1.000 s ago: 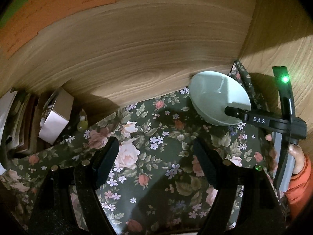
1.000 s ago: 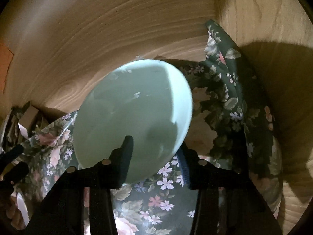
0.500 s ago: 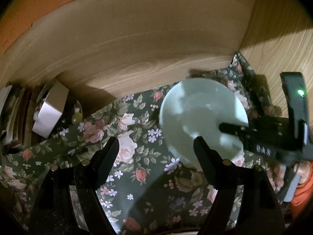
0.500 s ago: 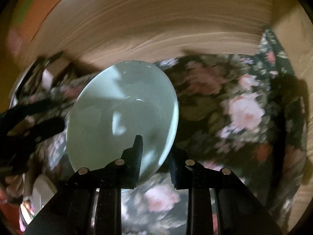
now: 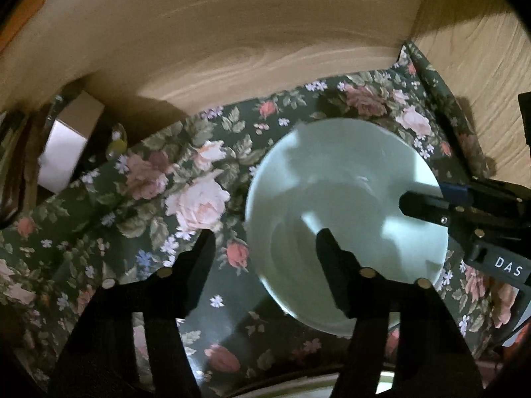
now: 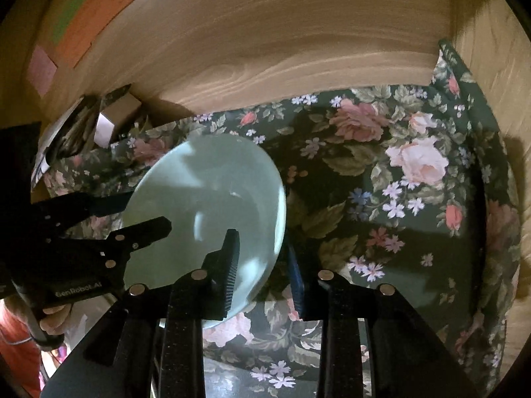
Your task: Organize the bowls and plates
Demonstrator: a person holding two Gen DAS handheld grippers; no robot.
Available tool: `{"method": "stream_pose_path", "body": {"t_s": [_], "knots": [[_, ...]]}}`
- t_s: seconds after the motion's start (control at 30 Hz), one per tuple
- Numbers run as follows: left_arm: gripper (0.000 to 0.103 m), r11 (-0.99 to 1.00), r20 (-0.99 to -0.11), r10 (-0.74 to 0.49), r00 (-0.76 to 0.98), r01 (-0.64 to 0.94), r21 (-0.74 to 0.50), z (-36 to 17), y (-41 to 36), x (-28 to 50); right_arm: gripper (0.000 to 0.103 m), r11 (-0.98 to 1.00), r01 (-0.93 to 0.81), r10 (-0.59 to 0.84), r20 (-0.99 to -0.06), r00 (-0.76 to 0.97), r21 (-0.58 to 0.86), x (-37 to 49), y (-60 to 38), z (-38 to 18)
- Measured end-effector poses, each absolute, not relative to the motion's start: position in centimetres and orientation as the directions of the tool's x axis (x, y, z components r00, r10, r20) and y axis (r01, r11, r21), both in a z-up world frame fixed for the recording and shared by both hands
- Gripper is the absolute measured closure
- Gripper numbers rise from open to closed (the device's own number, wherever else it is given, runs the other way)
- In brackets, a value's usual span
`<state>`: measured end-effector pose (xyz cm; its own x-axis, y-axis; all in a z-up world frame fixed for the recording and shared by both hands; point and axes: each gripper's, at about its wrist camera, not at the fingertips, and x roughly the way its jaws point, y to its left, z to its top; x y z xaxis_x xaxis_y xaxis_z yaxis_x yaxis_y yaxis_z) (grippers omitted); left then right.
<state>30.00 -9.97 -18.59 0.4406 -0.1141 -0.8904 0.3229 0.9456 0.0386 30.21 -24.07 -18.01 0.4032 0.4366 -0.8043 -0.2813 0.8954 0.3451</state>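
Bowl (image 6: 212, 199) near rim behind right gripper (image 6: 262, 268) finger; boxes (image 5: 66, 146) at left blurred.
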Motion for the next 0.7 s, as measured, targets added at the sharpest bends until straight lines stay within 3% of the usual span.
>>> {"method": "stream_pose_path", "body": {"t_s": [0.23,0.33,0.7], "knots": [[0.073,0.937,-0.910,-0.129,0.393,0.348,0.018,-19.7,-10.7,30.1,0.077,0.886,-0.288,0.455,-0.804,0.382,0.364,29.8,-24.4,-18.7],[0.079,0.937,-0.912,-0.113,0.395,0.347,0.034,-20.1,-10.8,30.2,0.080,0.886,-0.285,0.457,-0.800,0.389,0.367,29.8,-24.5,-18.6],[0.083,0.933,-0.883,-0.131,0.450,0.357,0.044,-18.4,-10.3,28.9,0.080,0.889,-0.306,0.450,-0.774,0.446,0.340,28.4,-24.1,-16.4]]}}
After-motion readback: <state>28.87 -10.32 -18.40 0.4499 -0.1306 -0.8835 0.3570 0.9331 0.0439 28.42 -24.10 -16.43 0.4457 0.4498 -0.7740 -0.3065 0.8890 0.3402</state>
